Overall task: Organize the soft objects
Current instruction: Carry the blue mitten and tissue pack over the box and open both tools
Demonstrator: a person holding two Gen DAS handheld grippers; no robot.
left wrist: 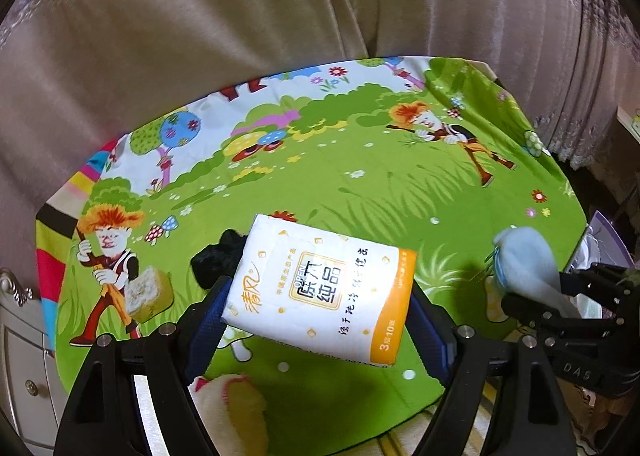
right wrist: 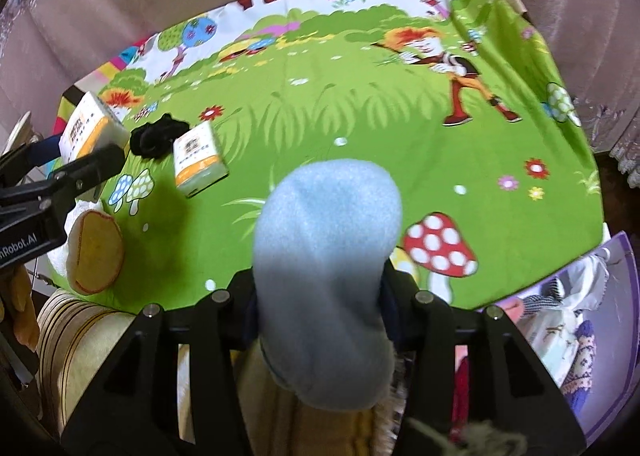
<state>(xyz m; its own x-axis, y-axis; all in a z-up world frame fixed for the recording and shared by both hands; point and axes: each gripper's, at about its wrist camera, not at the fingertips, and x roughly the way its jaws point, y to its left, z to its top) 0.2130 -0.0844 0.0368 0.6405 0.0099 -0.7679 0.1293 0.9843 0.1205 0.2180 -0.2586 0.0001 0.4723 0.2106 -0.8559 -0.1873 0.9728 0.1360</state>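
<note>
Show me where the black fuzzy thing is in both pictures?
Left wrist view: the black fuzzy thing lies on the cloth, peeking out behind the left edge of the tissue pack held by the left tool.
Right wrist view: it sits at the left, between the held pack and a second tissue pack lying on the cloth.
Shared landmark: the blue-spotted mushrooms printed nearby.

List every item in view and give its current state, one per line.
Left tool: shut on tissue pack, lifted off the cloth.
Tissue pack: gripped at its sides, tilted.
Right tool: shut on blue sock.
Blue sock: held, bulging beyond the tool.
Second tissue pack: lying on the cloth.
Black sock: crumpled on the cloth.
Yellow plush: resting at the cloth's near edge.
</note>
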